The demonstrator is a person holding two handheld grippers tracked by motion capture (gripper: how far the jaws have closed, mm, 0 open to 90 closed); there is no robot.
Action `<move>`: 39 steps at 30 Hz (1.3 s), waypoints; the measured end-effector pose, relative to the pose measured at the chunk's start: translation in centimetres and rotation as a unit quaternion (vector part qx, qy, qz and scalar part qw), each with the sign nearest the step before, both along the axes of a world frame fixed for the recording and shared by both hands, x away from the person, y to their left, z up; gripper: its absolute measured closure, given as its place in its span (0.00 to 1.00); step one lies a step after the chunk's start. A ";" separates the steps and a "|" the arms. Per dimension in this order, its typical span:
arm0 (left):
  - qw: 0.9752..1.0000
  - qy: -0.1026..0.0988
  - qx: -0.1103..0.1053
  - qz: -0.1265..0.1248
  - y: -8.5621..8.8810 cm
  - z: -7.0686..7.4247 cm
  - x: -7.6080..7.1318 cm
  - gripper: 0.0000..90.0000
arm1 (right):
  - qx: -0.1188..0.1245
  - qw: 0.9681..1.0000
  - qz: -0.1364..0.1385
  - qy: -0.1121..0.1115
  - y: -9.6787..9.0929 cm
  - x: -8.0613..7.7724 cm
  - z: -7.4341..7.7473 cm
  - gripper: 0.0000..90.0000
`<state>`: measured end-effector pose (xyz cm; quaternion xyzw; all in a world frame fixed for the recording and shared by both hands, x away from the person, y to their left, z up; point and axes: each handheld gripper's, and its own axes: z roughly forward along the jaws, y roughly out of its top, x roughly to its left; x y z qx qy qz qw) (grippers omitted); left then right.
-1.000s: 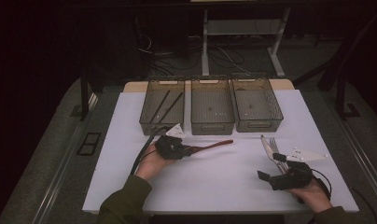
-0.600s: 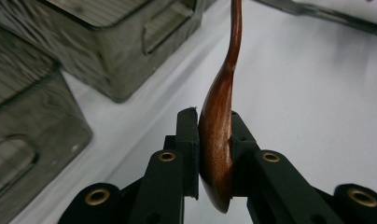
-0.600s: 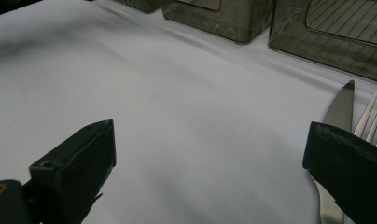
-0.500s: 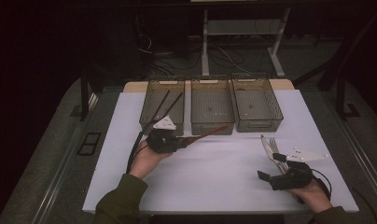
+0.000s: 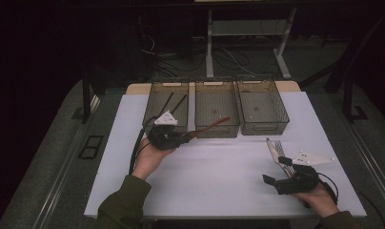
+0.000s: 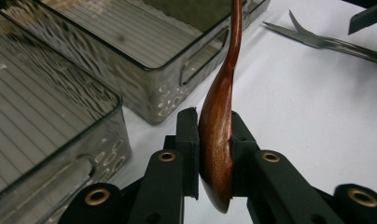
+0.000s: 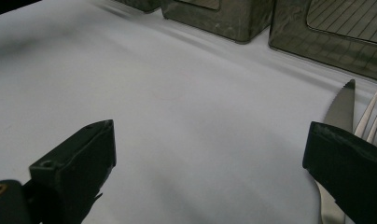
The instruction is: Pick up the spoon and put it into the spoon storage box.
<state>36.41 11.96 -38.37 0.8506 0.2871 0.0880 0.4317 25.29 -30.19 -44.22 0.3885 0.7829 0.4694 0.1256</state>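
High view shows the left tongs clamped on a wooden spoon held above the middle bin's front edge, likely next lowered in, while the right tongs gape empty near the knife.

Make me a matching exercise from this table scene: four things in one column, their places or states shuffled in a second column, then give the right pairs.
Things:
1. brown wooden spoon
2. silver metal knife and fork
3. two thin black chopsticks
4. right gripper

Places or states:
A. inside the left clear plastic bin
B. jaws wide apart, nothing between them
C. clamped by its bowl in the left gripper, handle over the middle clear plastic bin
D. lying on the white tabletop beside the right gripper

Pairs: 1-C, 2-D, 3-A, 4-B
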 end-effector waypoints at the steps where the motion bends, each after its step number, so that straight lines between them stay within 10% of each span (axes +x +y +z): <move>1: 1.000 -0.001 0.000 0.002 0.0 0.1 0.1 0.87 | 0.001 1.000 -0.001 0.000 0.0 0.0 0.0 0.02; 39: 0.996 0.001 0.028 0.083 -5.4 2.1 8.0 0.87 | 0.004 1.000 -0.003 0.001 -0.2 0.0 0.0 0.02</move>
